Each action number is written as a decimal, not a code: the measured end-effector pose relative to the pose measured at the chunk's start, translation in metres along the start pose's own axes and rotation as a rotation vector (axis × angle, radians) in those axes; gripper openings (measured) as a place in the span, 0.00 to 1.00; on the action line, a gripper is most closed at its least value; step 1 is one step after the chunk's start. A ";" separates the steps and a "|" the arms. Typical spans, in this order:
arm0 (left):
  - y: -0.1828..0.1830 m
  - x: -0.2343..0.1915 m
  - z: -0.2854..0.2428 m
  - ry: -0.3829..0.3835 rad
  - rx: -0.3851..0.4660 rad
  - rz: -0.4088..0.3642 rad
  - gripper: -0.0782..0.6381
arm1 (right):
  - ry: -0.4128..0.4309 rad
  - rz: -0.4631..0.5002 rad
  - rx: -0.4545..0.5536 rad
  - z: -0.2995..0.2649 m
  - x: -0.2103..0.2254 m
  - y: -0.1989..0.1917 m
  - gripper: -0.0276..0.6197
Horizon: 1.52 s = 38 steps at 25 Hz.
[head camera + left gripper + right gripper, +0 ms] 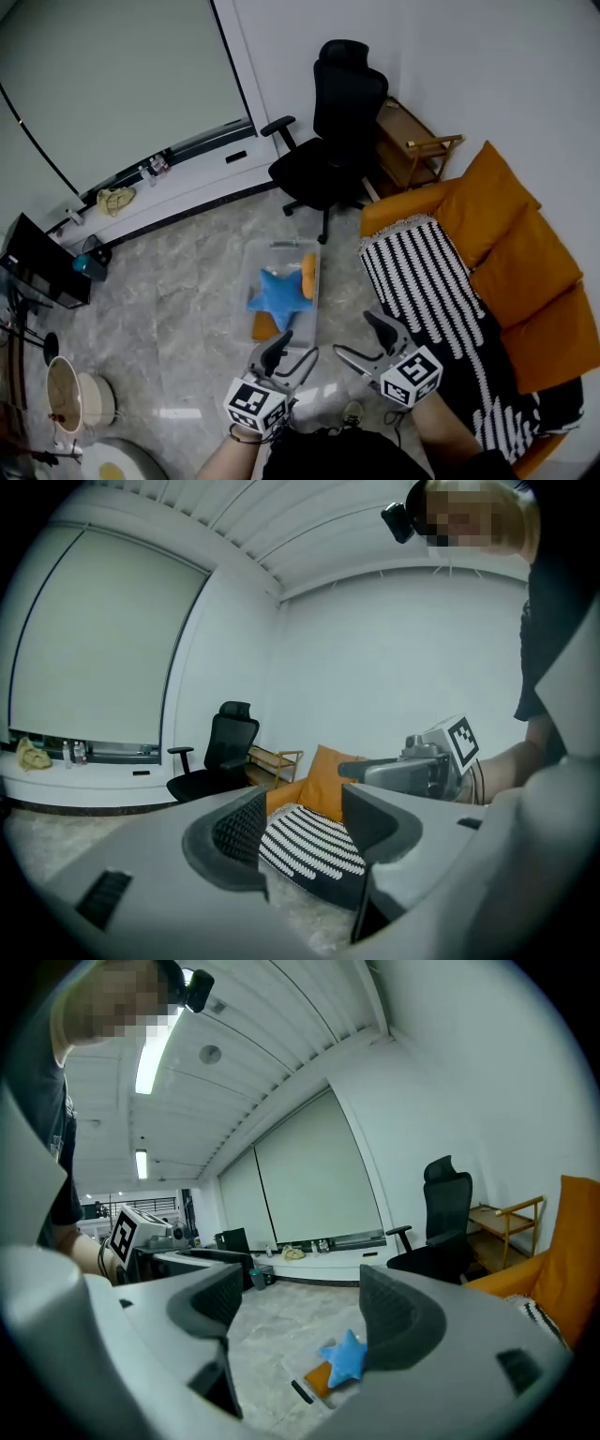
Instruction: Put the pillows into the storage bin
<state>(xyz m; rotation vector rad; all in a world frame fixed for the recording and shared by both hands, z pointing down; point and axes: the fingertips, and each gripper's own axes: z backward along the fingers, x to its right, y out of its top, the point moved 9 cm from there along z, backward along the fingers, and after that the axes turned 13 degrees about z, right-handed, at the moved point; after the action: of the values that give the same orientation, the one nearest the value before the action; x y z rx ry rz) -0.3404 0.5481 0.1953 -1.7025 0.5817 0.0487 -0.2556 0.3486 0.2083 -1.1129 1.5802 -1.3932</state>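
Left tongs (298, 345) and right tongs (354, 335) stand apart, empty, I reckon because the star pillow (277, 292) already lies in the storage bin (249, 267).

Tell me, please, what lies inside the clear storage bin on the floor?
The storage bin holds a blue star pillow. Orange pillow fabric shows below it at the near end and along the right wall; the star hides whether that is one pillow or two.

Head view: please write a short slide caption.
Left gripper and right gripper, both open, near a storage bin holding a blue star pillow.
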 end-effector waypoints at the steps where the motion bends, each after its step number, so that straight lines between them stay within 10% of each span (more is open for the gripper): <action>1: -0.004 -0.002 0.008 0.010 0.004 0.004 0.46 | 0.010 -0.002 -0.003 -0.003 -0.007 -0.003 0.66; 12: -0.021 -0.069 0.127 0.016 0.016 0.037 0.46 | 0.008 -0.006 -0.025 -0.072 -0.117 0.004 0.66; 24: -0.027 -0.127 0.217 -0.153 -0.011 0.029 0.46 | -0.202 -0.085 -0.018 -0.090 -0.231 0.010 0.65; 38: -0.051 -0.043 0.163 -0.272 -0.066 0.038 0.45 | -0.345 -0.130 -0.020 0.017 -0.207 -0.008 0.57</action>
<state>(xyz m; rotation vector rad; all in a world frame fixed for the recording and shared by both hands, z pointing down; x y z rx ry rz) -0.3108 0.7204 0.2195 -1.7126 0.4124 0.3255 -0.1664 0.5366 0.2105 -1.4050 1.2954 -1.1905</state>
